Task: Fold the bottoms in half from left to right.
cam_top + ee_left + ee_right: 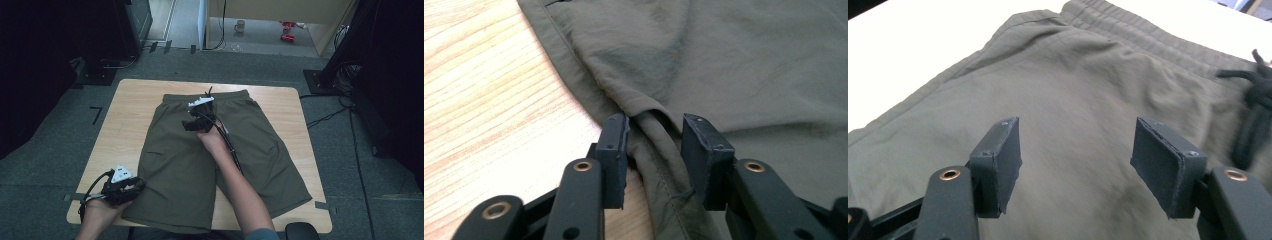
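- Olive-green shorts [220,160] are lying spread flat on the wooden counter [125,130].
- Left tongs [655,150] are straddling a raised fold of the leg hem, pads not yet pressing it.
- Right tongs [1075,160] are hovering released over the upper fabric, with the waistband [1148,40] beyond them and the black drawstring [1255,100] to their right.

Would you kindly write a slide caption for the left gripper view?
Left tool straddling the raised hem fold of olive shorts at the edge of a wooden table.
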Available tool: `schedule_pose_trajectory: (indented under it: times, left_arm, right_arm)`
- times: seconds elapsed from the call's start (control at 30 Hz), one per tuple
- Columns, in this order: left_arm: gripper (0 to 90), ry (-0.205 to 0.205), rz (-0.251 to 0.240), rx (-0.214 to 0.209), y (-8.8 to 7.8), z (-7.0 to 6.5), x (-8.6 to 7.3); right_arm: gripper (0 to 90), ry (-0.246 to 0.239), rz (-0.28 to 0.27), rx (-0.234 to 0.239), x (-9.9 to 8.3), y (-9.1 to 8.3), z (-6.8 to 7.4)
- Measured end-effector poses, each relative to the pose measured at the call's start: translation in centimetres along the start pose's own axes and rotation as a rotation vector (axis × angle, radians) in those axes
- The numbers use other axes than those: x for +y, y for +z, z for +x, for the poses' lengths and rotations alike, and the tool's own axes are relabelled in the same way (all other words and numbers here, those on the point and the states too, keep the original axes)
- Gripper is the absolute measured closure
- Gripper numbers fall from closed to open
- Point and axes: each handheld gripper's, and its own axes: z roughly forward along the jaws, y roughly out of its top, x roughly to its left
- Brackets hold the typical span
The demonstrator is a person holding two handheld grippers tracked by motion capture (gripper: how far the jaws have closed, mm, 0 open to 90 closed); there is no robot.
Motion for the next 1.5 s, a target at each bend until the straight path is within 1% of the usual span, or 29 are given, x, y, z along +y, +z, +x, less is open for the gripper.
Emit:
schedule_pose_trajectory:
  times: [0.17, 0.23, 0.43, 0.57, 0.7, 0.83, 0.93, 1.03, 1.17, 1.2, 1.27, 1.33, 1.5]
  left_arm:
    - [70.2, -0.003, 0.008, -0.013, 0.0, 0.1, 0.1]
    - [72.1, -0.004, 0.012, -0.017, 0.0, 0.0, 0.2]
    - [75.4, 0.006, 0.015, -0.018, 0.1, 0.0, 0.3]
    - [76.2, 0.006, 0.018, -0.022, 0.1, 0.0, 0.3]
    - [76.3, 0.005, 0.018, -0.026, 0.1, 0.1, 0.3]
    - [76.3, 0.006, 0.020, -0.026, 0.1, 0.0, 0.4]
    - [76.3, 0.007, 0.022, -0.027, 0.1, 0.0, 0.4]
    - [76.2, 0.006, 0.024, -0.031, 0.1, 0.1, 0.5]
    - [76.3, 0.005, 0.025, -0.033, 0.1, 0.1, 0.5]
    - [76.3, 0.005, 0.026, -0.033, 0.2, 0.1, 0.5]
    - [76.3, 0.006, 0.026, -0.032, 0.2, 0.0, 0.5]
    - [76.3, 0.006, 0.026, -0.033, 0.2, 0.1, 0.5]
    - [76.8, 0.001, 0.030, -0.034, 0.2, 0.1, 0.6]
  right_arm:
    - [35.6, -0.001, 0.005, 0.018, 0.5, 1.6, 0.9]
    - [35.7, -0.008, 0.003, 0.019, 0.7, 2.3, 1.4]
    - [35.4, -0.002, 0.013, 0.040, 1.2, 4.1, 2.1]
    - [35.2, -0.009, 0.019, 0.040, 1.6, 5.3, 2.6]
    - [35.0, -0.006, 0.019, 0.043, 2.1, 6.3, 3.0]
    - [34.4, 0.011, 0.017, 0.054, 2.5, 7.4, 3.4]
    - [34.0, 0.012, 0.011, 0.059, 2.8, 8.0, 3.6]
    - [32.2, 0.023, 0.024, 0.067, 3.1, 8.9, 3.8]
    - [30.7, 0.039, 0.028, 0.066, 3.2, 9.8, 3.9]
    - [29.9, 0.039, 0.032, 0.052, 3.2, 10.0, 4.0]
    - [28.2, 0.041, 0.037, 0.046, 3.3, 10.4, 4.0]
    - [27.4, 0.055, 0.042, 0.042, 3.4, 10.7, 4.1]
    - [26.2, 0.065, 0.025, 0.020, 3.4, 11.2, 4.6]
